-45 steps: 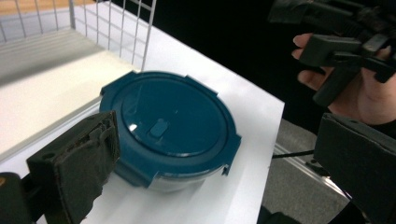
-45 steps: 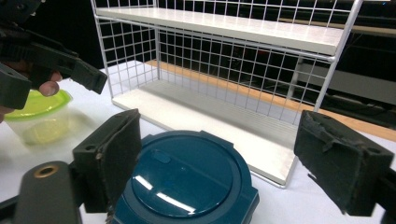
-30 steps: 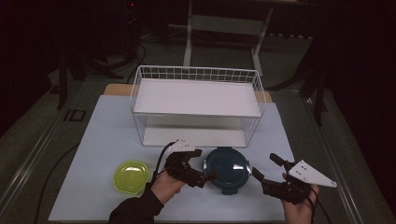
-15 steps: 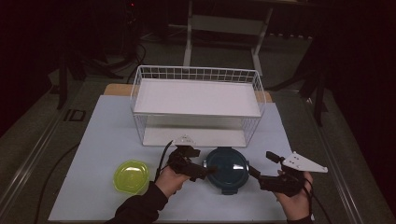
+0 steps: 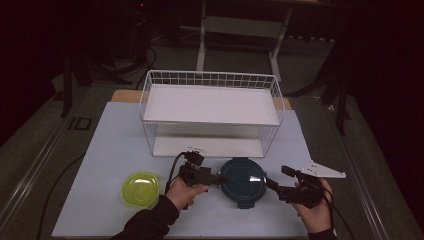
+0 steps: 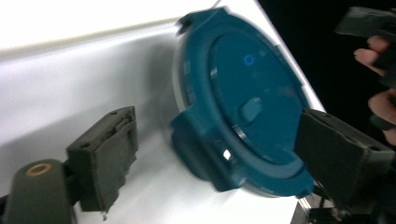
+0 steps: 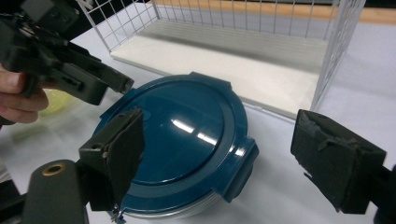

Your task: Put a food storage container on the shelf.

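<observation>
A round dark-blue container with a clip-on lid (image 5: 243, 180) sits on the white mat in front of the wire basket. My left gripper (image 5: 219, 177) is at its left rim and open; in the left gripper view the container (image 6: 243, 107) lies between the wide-apart pads (image 6: 105, 156), one latch tab nearest. My right gripper (image 5: 278, 178) is open at the container's right side. In the right gripper view the lid (image 7: 180, 140) fills the gap between the spread pads (image 7: 334, 156), with nothing gripped. The left gripper (image 7: 70, 70) and its hand show at the upper left there.
A white wire basket (image 5: 212, 82) with a raised white shelf stands behind the container; its wire wall (image 7: 343, 46) is close on the right in the right gripper view. A yellow-green round lid or bowl (image 5: 140, 189) lies left of the left hand. The mat's front edge is close.
Both grippers have closed in on the blue container: the left one moved right to its rim, and the right one moved left and lower towards its right side.
</observation>
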A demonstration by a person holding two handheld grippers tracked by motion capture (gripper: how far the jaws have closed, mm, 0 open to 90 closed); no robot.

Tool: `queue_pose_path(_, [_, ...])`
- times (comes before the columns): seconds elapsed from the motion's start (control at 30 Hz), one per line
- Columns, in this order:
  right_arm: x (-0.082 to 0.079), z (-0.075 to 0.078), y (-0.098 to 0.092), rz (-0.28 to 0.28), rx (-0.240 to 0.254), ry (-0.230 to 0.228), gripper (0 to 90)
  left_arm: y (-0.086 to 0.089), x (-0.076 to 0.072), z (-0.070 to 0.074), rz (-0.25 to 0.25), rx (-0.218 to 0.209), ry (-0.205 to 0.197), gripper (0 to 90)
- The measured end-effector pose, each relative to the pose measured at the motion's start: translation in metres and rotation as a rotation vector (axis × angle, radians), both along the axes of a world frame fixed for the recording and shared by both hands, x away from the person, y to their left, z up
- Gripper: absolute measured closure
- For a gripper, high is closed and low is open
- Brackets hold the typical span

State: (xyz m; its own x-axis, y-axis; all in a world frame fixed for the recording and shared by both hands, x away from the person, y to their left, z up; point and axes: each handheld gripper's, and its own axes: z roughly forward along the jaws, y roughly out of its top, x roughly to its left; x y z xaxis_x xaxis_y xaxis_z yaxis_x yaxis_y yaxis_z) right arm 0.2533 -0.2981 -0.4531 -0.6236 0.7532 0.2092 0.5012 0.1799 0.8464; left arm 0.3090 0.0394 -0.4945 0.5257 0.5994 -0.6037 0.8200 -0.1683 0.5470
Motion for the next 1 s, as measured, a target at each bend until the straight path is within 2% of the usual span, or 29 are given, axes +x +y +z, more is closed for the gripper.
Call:
queue_pose_path(0.03, [0.000,0.000,0.000,0.000,-0.004,0.003,17.3,0.000,0.000,-0.001,0.002,0.016,0.012,14.3])
queue_pose_path(0.23, [0.002,-0.002,0.000,-0.003,-0.001,0.028,19.7,0.000,0.004,-0.007,0.030,0.018,0.087,25.7])
queue_pose_path(0.27, [0.002,-0.003,0.000,-0.003,0.000,0.030,19.9,0.000,0.004,-0.008,0.033,0.002,0.105,27.6])
queue_pose_path(0.43, [0.003,-0.004,-0.001,-0.008,-0.005,0.050,22.7,0.004,0.008,-0.014,0.051,-0.021,0.160,36.7])
queue_pose_path(0.5, [0.004,-0.005,-0.002,-0.008,0.004,0.067,23.3,0.005,0.008,-0.016,0.057,-0.041,0.185,37.6])
queue_pose_path(0.73, [0.008,-0.009,-0.003,-0.011,-0.006,0.095,27.9,0.002,0.010,-0.017,0.049,-0.057,0.219,39.9])
queue_pose_path(0.87, [0.011,-0.011,-0.006,-0.011,0.014,0.139,30.8,0.002,0.010,-0.018,0.041,-0.077,0.246,44.8])
queue_pose_path(0.93, [0.014,-0.013,-0.006,-0.014,0.025,0.172,31.5,0.002,0.011,-0.018,0.042,-0.090,0.261,46.9])
queue_pose_path(1.0, [0.019,-0.016,-0.006,-0.012,0.045,0.229,32.6,0.002,0.011,-0.018,0.040,-0.092,0.269,48.3])
